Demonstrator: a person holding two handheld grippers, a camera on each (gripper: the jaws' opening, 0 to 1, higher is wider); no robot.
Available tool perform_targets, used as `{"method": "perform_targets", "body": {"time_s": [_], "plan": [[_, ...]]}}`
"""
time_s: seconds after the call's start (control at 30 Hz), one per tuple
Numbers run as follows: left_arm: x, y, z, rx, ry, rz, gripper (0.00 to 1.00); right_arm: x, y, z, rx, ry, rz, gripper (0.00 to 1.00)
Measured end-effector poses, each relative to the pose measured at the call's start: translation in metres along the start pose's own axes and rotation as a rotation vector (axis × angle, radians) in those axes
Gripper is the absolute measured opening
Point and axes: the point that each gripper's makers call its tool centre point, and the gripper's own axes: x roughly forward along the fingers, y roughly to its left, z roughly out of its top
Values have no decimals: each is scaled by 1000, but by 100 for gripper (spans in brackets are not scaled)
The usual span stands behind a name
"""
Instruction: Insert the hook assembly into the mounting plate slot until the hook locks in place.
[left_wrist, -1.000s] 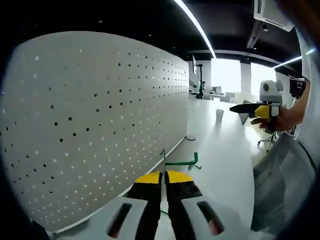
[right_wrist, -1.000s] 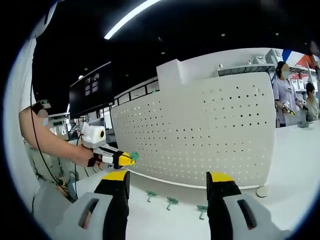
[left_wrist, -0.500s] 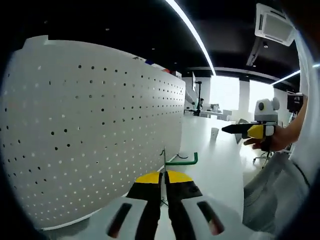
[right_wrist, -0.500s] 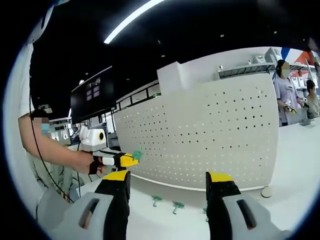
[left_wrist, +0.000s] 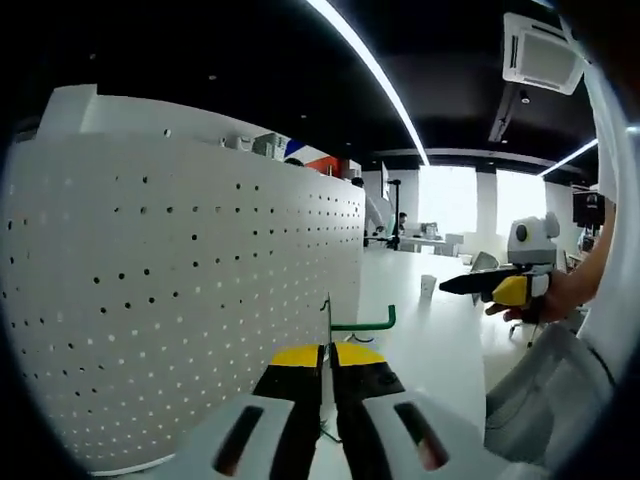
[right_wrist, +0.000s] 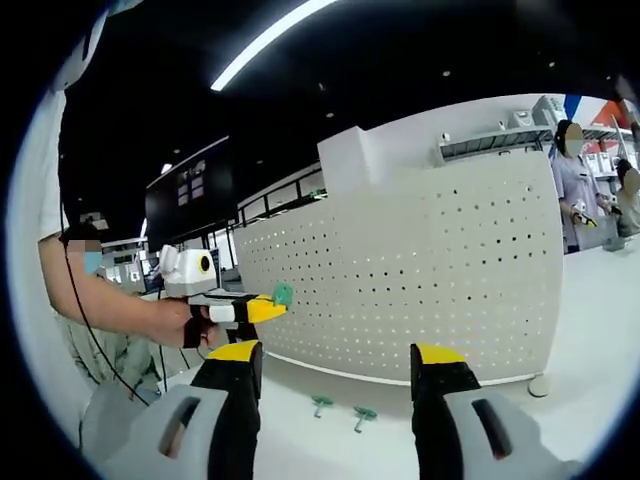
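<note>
A large white pegboard (left_wrist: 190, 290) is seen standing upright on a white table (left_wrist: 430, 340), its face dotted with rows of small holes, and it is taken to be the mounting plate of the task; in the right gripper view the same board (right_wrist: 420, 280) is shown from further off. The task is judged to be at an early stage: no hook is seated in the board yet, so the approach, the insertion and the locking are all left to be done. The left gripper (left_wrist: 326, 362) is pinched tight on a green hook (left_wrist: 355, 323), whose thin plate is caught between the jaws while its bent green arm is carried out to the right, in the air, near the board's face but not touching it. In the right gripper view that left gripper (right_wrist: 265, 305) is seen held in a hand (right_wrist: 185, 322), with the green piece at its tip in front of the board. The right gripper (right_wrist: 328, 362) is held wide apart with nothing between its jaws, and it is also seen in the left gripper view (left_wrist: 455, 285), well apart from the board. Two spare hooks (right_wrist: 342, 408) are seen lying on the table at the foot of the board.
</note>
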Motion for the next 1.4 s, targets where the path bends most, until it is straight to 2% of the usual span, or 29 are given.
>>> {"method": "perform_targets", "body": {"time_s": [0.27,0.77,0.83,0.9,1.07,1.4], "plan": [[4,-7,18,10,-43,-5,3,-2,1,4,-15,-5,1,57],[4,-5,12,2,-34,5,3,4,10,5,-28,-5,18,55],[4,-6,12,3,-33,6,3,5,11,7,-7,-15,21,55],[4,-5,10,2,-28,10,3,6,11,11,51,-42,28,55],[3,-6,11,3,-31,9,3,7,13,10,88,-42,41,52],[5,-9,10,7,-24,10,3,17,23,14,55,-38,64,48]]}}
